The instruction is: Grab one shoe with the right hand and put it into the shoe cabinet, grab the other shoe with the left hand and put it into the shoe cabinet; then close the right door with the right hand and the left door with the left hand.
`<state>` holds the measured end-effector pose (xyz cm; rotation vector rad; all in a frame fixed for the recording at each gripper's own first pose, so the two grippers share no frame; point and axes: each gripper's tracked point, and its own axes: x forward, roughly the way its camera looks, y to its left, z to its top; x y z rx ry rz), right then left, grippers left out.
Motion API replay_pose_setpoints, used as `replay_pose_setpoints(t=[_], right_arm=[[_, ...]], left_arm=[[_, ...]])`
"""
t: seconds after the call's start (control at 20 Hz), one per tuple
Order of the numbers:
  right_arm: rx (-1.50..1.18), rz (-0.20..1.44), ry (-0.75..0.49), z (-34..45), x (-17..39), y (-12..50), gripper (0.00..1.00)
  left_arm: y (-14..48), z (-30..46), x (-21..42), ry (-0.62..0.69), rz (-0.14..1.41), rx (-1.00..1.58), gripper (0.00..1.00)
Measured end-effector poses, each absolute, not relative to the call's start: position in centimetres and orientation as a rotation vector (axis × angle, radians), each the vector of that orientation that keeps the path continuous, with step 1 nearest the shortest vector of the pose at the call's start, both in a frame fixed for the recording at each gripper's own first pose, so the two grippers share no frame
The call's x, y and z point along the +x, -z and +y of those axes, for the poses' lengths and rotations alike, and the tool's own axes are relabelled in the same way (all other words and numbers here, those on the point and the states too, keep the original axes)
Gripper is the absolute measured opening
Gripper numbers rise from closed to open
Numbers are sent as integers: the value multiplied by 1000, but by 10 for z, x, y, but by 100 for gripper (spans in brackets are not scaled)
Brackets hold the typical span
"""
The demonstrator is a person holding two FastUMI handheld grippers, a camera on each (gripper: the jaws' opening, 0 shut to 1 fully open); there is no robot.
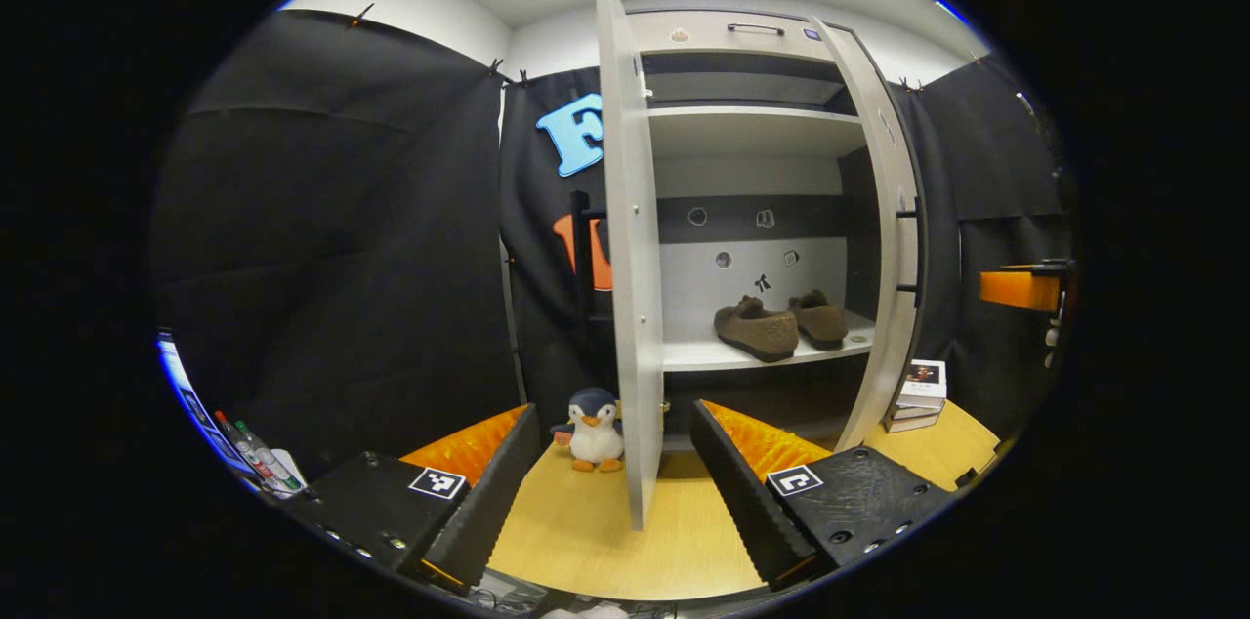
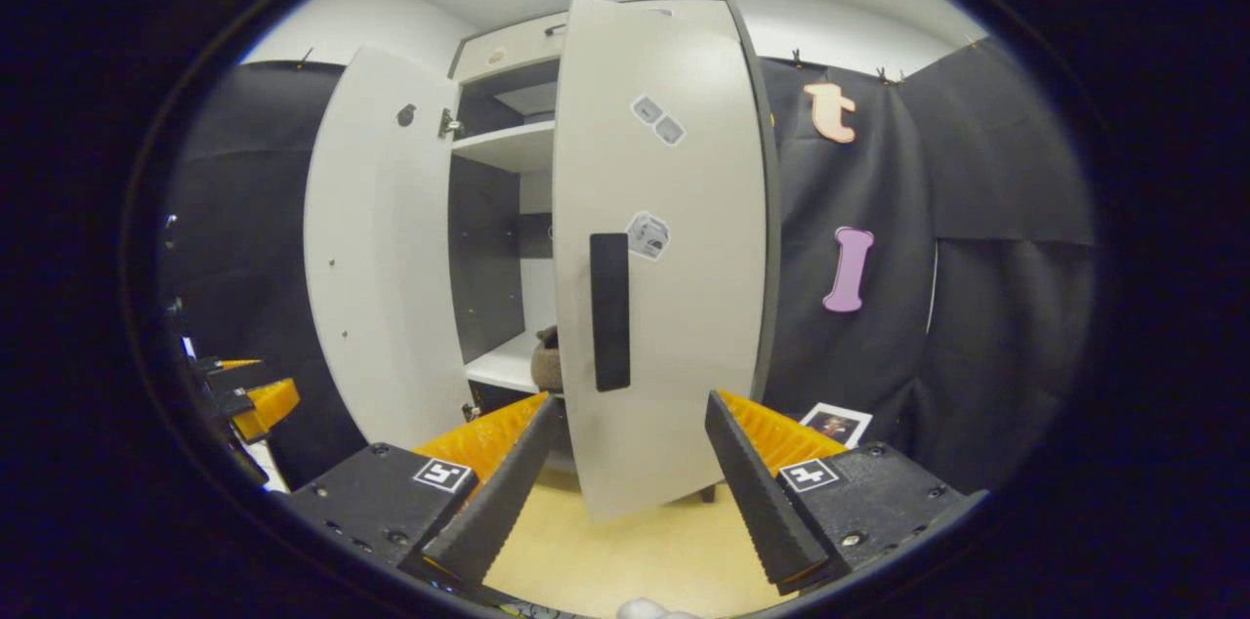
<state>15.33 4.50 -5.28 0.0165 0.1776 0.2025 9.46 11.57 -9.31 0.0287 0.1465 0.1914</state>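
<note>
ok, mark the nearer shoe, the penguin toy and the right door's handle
nearer shoe (image 1: 757,327), left gripper view, upper.
penguin toy (image 1: 594,429), left gripper view, belly.
right door's handle (image 2: 610,311), right gripper view, mid-bar.

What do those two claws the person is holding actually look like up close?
Each claw, left claw and right claw, is a pair of long wedge-shaped fingers with ribbed, saw-toothed inner faces. The fingers sit on chunky dark blocks with small screws, and each block carries a square black-and-white marker tag. No cables or sleeves can be made out.
</note>
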Motion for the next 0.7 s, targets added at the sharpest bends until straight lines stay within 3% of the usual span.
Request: replay_pose_setpoints(t=[0.4, 0.6, 0.7], right_arm=[[-4, 267, -101, 29, 92, 86, 100], [12, 298, -70, 23, 81, 96, 100], [23, 307, -59, 20, 75, 100, 100]], left_arm=[[67, 214, 163, -271, 82, 16, 96], [62, 233, 196, -283, 66, 33, 100], [61, 233, 207, -269, 62, 27, 96]])
